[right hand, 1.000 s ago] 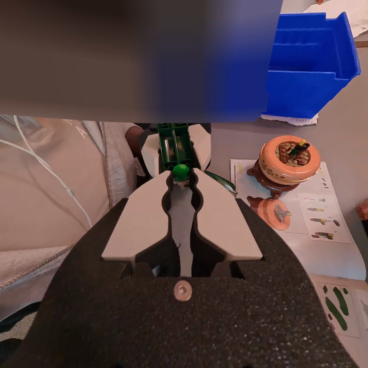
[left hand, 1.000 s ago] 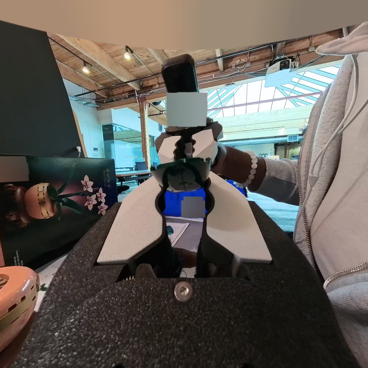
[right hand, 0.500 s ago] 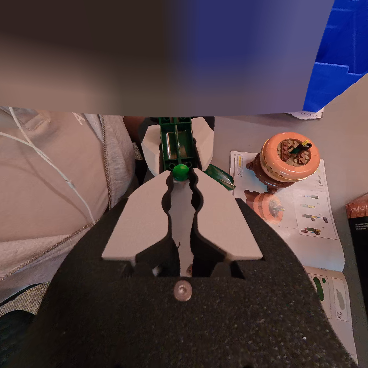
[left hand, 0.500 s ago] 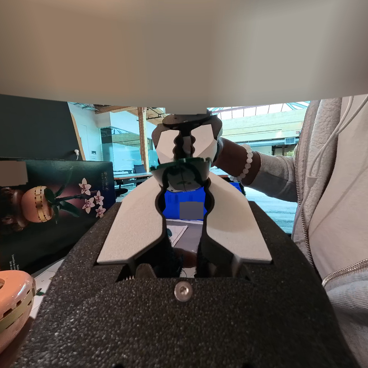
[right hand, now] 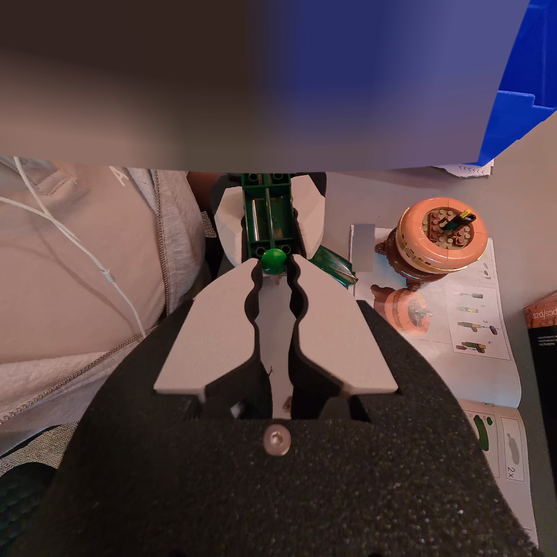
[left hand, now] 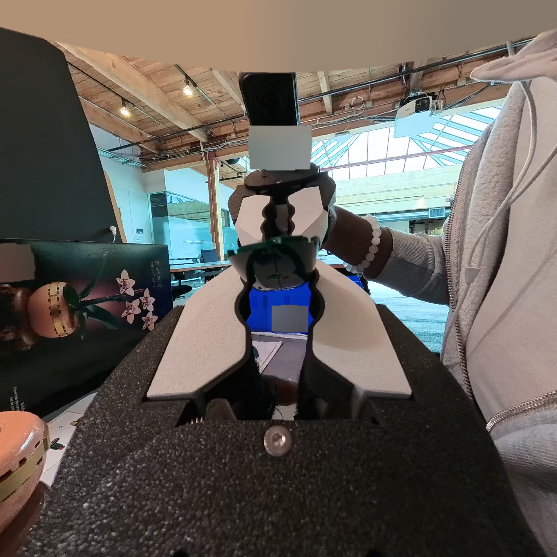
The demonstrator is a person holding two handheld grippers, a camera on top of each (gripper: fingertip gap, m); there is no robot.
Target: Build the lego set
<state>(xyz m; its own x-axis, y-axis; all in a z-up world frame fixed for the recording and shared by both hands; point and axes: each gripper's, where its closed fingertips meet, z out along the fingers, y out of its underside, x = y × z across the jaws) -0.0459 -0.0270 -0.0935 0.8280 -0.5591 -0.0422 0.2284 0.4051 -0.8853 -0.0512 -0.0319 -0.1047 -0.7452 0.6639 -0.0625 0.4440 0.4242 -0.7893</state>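
Observation:
My left gripper (left hand: 272,260) is shut on a dark green leaf piece (left hand: 271,243), held up in the air. In the right wrist view the leaf's hollow underside (right hand: 268,217) faces the camera between the left gripper's white fingers (right hand: 312,211). My right gripper (right hand: 273,266) is shut on a small piece with a bright green ball (right hand: 273,260), and the ball touches the near end of the leaf. The right gripper also shows in the left wrist view (left hand: 276,232), tip to tip with my left one.
A peach and brown Lego pot (right hand: 440,238) stands on the open instruction booklet (right hand: 476,337). A second green leaf (right hand: 333,266) lies on the table beside it. A blue bin (right hand: 530,102) is at the back right. The dark set box (left hand: 90,301) stands at left. A person's grey hoodie (right hand: 90,241) is close. Left and right tips are no more than a few centimetres apart.
Both grippers stay shut and tip to tip. The right view has moved so the blue bin slid towards the upper right corner. The left view dipped and came back up.

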